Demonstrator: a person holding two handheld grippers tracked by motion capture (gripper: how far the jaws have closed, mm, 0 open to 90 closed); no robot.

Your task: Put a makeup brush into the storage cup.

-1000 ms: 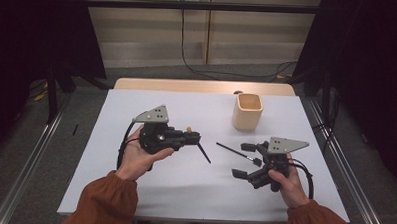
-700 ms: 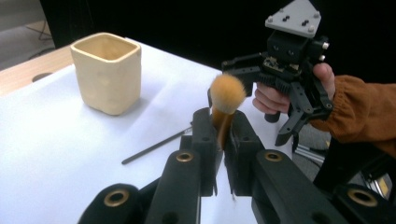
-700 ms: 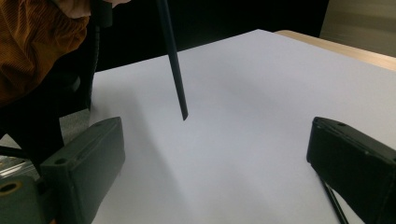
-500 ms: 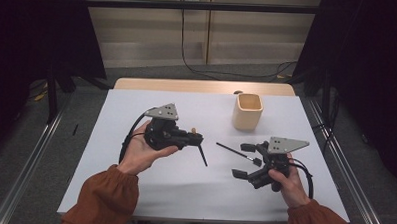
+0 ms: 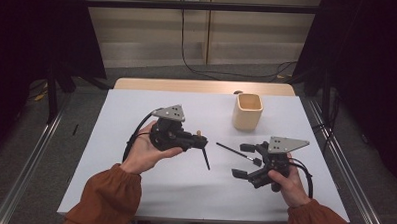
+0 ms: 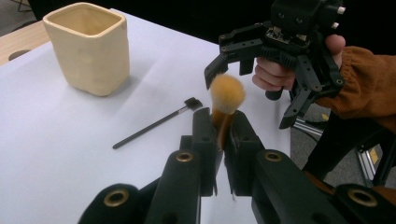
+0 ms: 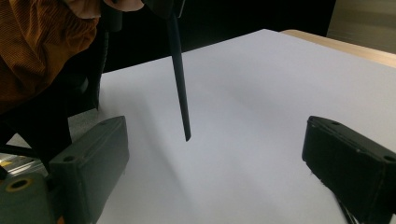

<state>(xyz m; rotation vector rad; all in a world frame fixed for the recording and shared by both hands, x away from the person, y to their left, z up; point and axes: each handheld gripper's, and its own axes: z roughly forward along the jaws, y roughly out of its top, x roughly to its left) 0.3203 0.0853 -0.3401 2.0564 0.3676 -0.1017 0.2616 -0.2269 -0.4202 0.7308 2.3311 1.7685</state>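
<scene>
My left gripper (image 5: pixel 198 140) hangs a little above the white table (image 5: pixel 136 110), left of centre, shut on a makeup brush (image 6: pixel 227 93) with a tan bristle head. The brush's black handle (image 5: pixel 205 158) slants down towards the table and also shows in the right gripper view as a dark handle (image 7: pixel 180 79). My right gripper (image 5: pixel 241 160) rests low at the right, open, with nothing between its jaws (image 7: pixel 215 135). Between the two grippers a thin black brush (image 5: pixel 232 150) lies flat on the table, also seen as a thin brush (image 6: pixel 154 123).
A cream square cup (image 5: pixel 247 111) stands upright at the back right of the table; in the left gripper view the cup (image 6: pixel 88 46) is at far left. Cables trail from both grippers. Metal rails (image 5: pixel 29 161) run along both sides of the table.
My left gripper has moved right and a little away from the person, carrying the tan brush. The right gripper and the thin brush have stayed put.
</scene>
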